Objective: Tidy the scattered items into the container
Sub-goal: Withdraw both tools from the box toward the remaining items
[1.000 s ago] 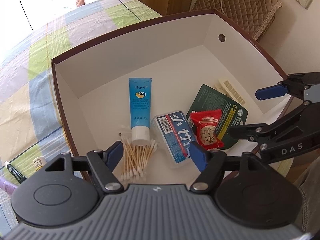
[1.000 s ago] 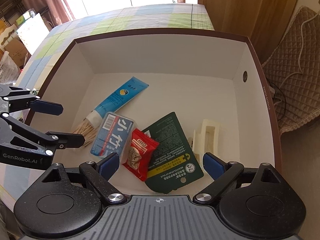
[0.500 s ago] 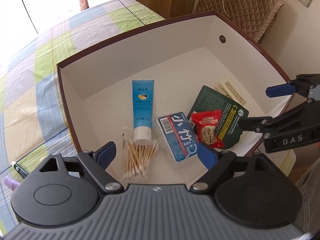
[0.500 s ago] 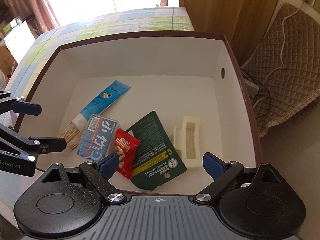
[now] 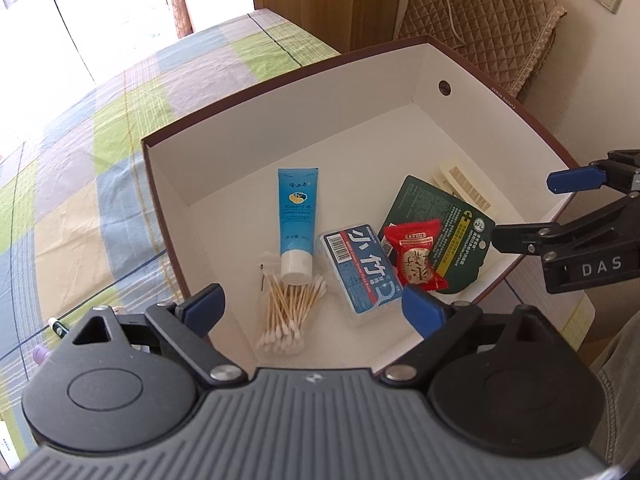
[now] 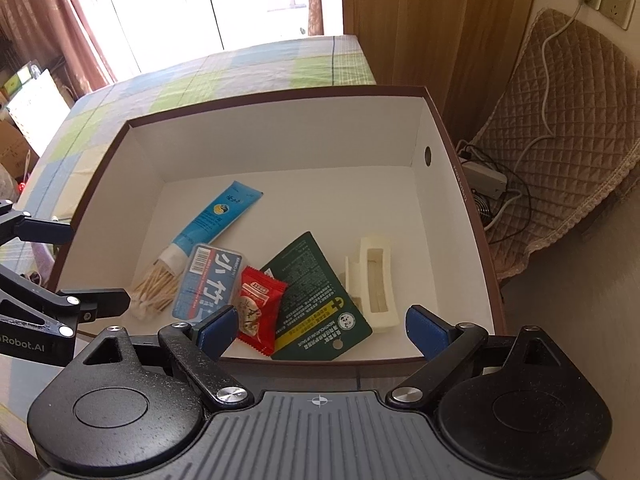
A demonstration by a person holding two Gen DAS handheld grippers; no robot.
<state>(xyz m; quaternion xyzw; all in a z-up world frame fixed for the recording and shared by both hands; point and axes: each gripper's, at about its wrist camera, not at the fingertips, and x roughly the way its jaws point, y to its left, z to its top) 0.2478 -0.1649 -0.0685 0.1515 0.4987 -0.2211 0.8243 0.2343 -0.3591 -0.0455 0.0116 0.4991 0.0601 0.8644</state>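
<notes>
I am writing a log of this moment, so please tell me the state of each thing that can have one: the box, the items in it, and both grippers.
box: open, no lid
blue tube: lying flat, cap on
cotton swabs: loose heap by the cap
blue case: shut, lying flat
red sachet: sealed, resting on green packet
hair clip: lying flat
left gripper: open, empty
right gripper: open, empty

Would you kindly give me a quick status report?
Left gripper and right gripper open, empty. Blue tube, cotton swabs, red snack packet inside white-lined brown box. Nothing in the way.
</notes>
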